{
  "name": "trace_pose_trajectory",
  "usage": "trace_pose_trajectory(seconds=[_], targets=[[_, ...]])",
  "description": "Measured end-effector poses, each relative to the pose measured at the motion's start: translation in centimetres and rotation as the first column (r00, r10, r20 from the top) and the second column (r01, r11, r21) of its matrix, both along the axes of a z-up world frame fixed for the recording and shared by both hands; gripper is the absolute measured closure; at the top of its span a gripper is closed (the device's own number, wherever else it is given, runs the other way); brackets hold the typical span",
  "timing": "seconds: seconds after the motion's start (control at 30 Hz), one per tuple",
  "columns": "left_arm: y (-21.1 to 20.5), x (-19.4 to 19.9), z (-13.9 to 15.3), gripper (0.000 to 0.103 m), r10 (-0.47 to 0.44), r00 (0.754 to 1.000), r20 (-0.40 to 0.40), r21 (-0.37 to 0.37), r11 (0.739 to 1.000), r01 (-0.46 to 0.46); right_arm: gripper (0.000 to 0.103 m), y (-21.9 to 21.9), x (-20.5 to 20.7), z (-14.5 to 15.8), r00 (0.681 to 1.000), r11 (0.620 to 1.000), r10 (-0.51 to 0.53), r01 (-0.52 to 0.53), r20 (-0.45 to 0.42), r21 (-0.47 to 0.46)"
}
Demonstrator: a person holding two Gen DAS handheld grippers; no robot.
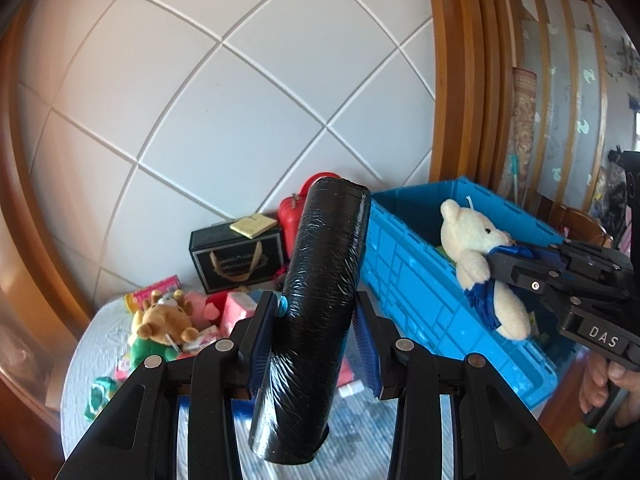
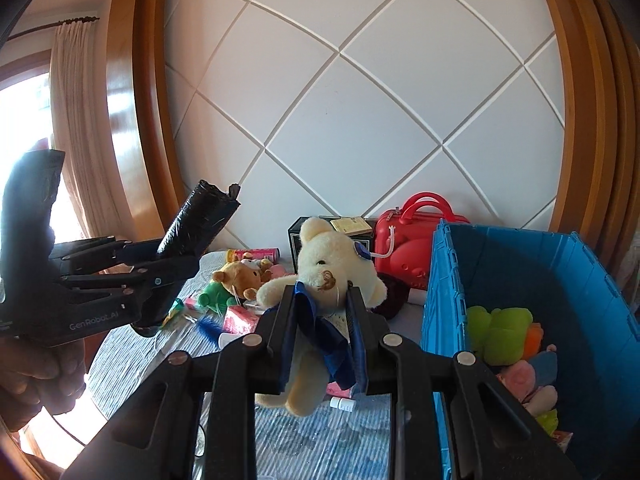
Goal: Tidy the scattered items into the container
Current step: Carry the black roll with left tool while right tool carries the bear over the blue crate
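2 loads are airborne beside the blue crate (image 2: 452, 280). Largest, the black roll (image 1: 320, 304), stiff and slick in film, sits pinched mid-length by the left gripper (image 1: 316, 340). The white bear (image 2: 332, 264), soft and light, hangs squeezed at its scarfed chest in the right gripper (image 2: 318, 340).

Both wrist cams look fwd over the table, sharing blue crate (image 1: 420, 280) & quilted wall (image 2: 360, 100).

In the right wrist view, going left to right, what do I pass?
Left tongs holding the black roll → brown bear plush → white teddy bear → red case → blue crate.
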State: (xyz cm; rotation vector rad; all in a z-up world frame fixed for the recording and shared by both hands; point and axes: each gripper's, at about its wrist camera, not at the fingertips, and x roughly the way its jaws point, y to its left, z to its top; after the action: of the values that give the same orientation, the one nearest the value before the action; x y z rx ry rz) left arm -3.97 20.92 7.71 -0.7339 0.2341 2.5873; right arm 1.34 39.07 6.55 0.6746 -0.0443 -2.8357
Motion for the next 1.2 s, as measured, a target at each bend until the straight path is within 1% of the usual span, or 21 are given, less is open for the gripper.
trace_pose_trajectory(seconds=[0.3,0.53,0.87,1.2], targets=[[5.5,-0.7,0.5,0.066,-0.072,0.997,-0.007,-0.008,0.997,0.072,0.08,4.5,0.5,-0.1,0.998,0.998,-0.059,0.059,0.005,-0.011],[10.6,-1.2,0.5,0.066,-0.159,0.987,-0.005,-0.013,0.987,0.159,0.08,8.0,1.3,0.1,0.992,0.992,-0.123,0.123,0.013,-0.016],[17.3,-1.4,1.0,0.066,-0.288,0.957,-0.02,-0.01,0.958,0.288,0.08,12.1,2.5,0.2,0.974,0.974,-0.226,0.226,0.024,-0.018],[22.3,-1.4,0.4,0.066,-0.387,0.922,-0.002,-0.012,0.922,0.387,0.08,15.6,3.5,-0.2,0.946,0.947,-0.319,0.32,0.053,-0.017]])
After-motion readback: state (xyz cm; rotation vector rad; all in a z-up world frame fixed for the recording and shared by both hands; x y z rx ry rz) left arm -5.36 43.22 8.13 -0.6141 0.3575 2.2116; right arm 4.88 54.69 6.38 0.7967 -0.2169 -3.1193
